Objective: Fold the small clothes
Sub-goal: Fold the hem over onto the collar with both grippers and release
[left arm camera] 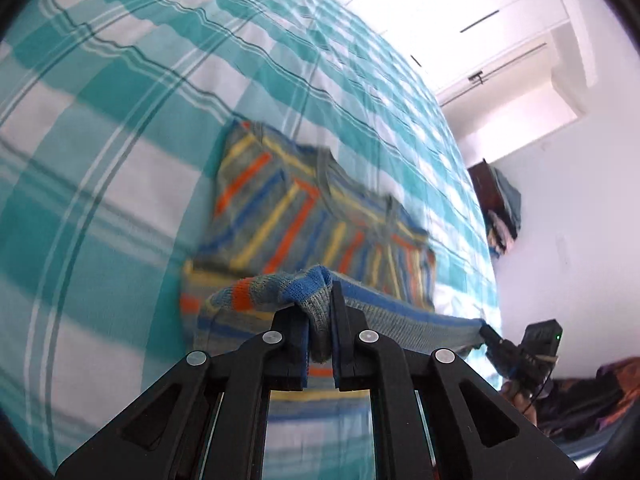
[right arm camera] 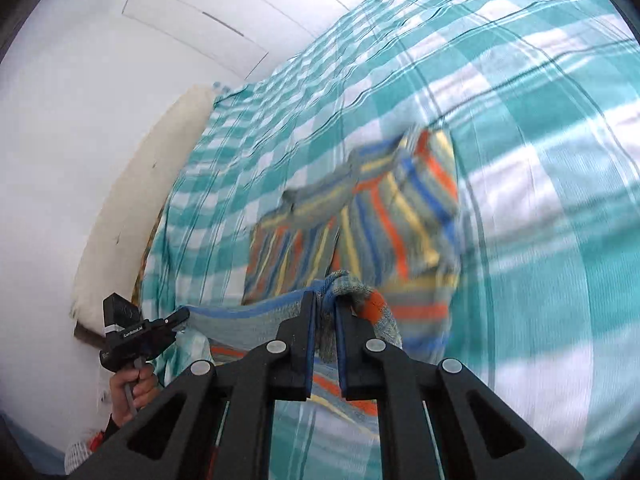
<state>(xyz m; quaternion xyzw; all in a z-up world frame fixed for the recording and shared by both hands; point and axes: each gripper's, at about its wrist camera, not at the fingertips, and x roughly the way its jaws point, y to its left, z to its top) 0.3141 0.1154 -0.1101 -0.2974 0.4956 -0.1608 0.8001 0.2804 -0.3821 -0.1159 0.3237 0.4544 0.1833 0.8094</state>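
A small knitted sweater (left arm camera: pixel 288 208) (right arm camera: pixel 380 216), grey with orange, blue and yellow stripes, lies on a bed sheet (left arm camera: pixel 120 120) (right arm camera: pixel 540 200) checked in teal and white. Its near hem is lifted off the sheet and stretched between both grippers. My left gripper (left arm camera: pixel 320 300) is shut on one bunched corner of the hem; in the right wrist view it (right arm camera: pixel 184 314) shows at the left, held by a hand (right arm camera: pixel 132 392). My right gripper (right arm camera: pixel 325 298) is shut on the other corner and shows at the right of the left wrist view (left arm camera: pixel 486 328). Both views are blurred.
White wardrobe doors (left arm camera: pixel 460 0) stand beyond the bed. A pile of clothes (left arm camera: pixel 504 208) sits on dark furniture by the wall. A pale pillow (right arm camera: pixel 132 200) leans along the bed's edge against the white wall.
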